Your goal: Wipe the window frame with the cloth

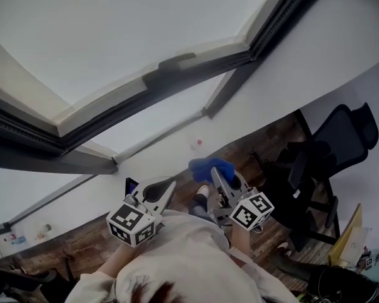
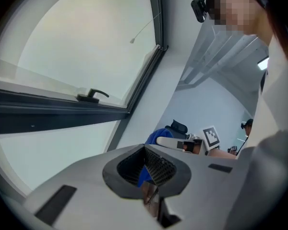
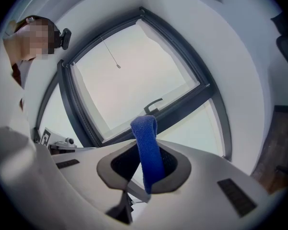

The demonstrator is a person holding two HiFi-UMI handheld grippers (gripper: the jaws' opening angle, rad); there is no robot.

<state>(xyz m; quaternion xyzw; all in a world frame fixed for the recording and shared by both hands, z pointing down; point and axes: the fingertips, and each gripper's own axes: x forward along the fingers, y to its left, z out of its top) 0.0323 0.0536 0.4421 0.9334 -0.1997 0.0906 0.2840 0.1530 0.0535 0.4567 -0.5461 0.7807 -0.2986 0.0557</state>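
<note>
Big dark window frame (image 1: pixel 177 84) fills the upper head view, wall below it. A black office chair (image 1: pixel 341 147) stands off right on the wooden floor (image 1: pixel 268 145). A person in a light top (image 1: pixel 177 257) holds both tools low, near each other, well short of the frame. The right gripper (image 1: pixel 218 174) is clamped on a blue cloth (image 1: pixel 210 168), a folded strip sticking up past the jaws. The left gripper (image 1: pixel 166 187) has its jaws together, nothing held. Window handle (image 1: pixel 177 62) sits on the frame's middle bar.
</note>
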